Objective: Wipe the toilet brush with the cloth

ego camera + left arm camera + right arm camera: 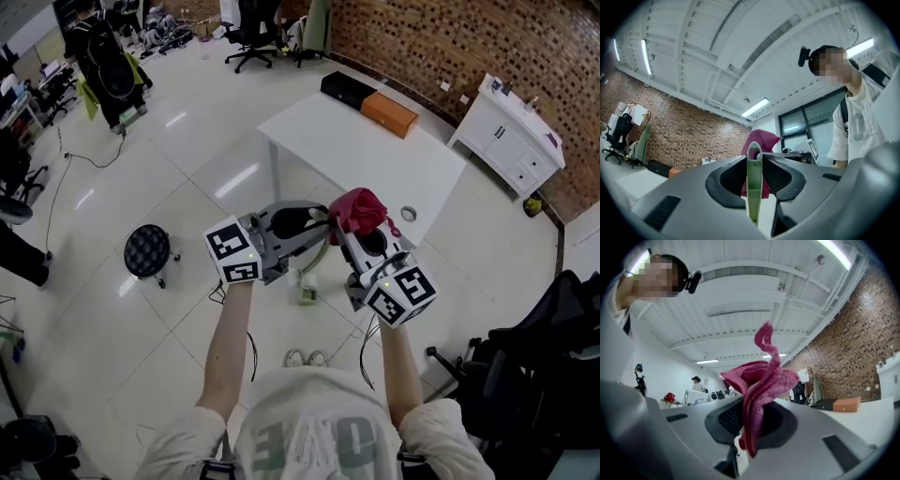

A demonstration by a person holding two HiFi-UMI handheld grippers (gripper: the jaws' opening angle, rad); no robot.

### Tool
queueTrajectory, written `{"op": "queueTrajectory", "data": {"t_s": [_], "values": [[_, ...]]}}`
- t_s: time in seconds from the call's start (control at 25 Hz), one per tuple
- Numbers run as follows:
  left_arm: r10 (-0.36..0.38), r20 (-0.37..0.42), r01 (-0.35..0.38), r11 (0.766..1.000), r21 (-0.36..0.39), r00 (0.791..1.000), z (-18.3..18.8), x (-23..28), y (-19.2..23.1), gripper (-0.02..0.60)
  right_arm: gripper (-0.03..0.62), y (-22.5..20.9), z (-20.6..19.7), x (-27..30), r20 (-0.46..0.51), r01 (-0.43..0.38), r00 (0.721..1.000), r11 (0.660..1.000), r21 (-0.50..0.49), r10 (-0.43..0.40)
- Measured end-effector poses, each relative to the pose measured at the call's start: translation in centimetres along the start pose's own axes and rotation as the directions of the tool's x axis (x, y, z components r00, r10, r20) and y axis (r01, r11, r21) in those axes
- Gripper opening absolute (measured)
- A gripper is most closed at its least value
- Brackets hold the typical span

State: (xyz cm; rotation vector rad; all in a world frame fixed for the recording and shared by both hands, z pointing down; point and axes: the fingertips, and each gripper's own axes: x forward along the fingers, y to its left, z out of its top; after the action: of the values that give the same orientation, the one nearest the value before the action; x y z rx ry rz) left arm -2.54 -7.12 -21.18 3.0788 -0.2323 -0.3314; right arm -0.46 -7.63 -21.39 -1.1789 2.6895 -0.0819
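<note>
The green toilet brush (753, 187) is clamped in the left tool (311, 223), the crimson cloth (759, 394) in the right tool (364, 240).

From where I sit, this reads as an open-plan office used as a lab space. The floor (141, 169) is glossy white tile, closed on one side by a brick wall (441, 47). A white table (366, 155) stands in the open, with a white cabinet (506, 141) against the brick. Black swivel chairs (251, 33) are parked at the far end, a round black stool (148, 251) sits nearer, and a cable (66, 178) trails over the tiles. Overhead I see fluorescent strip lights (757, 107) and, beyond, a glazed partition (806, 124) (standard office fit-out). A person in a cap (696, 383) stands at a cluttered bench.
</note>
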Motion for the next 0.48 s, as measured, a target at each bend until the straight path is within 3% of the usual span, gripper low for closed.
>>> {"op": "queueTrajectory", "data": {"t_s": [0.32,0.48], "values": [[0.011,0.071,-0.014,0.999,0.041,0.997,5.0,1.7,-0.5,0.109,0.032,-1.7,-4.6,-1.9,-0.018,0.057,0.998,0.987,0.151,-0.055],[0.074,0.104,-0.077,0.997,0.020,0.992,7.9,2.2,0.8,0.109,0.032,-1.6,-7.0,-1.5,-0.011,0.057,0.998,0.968,0.243,-0.056]]}}
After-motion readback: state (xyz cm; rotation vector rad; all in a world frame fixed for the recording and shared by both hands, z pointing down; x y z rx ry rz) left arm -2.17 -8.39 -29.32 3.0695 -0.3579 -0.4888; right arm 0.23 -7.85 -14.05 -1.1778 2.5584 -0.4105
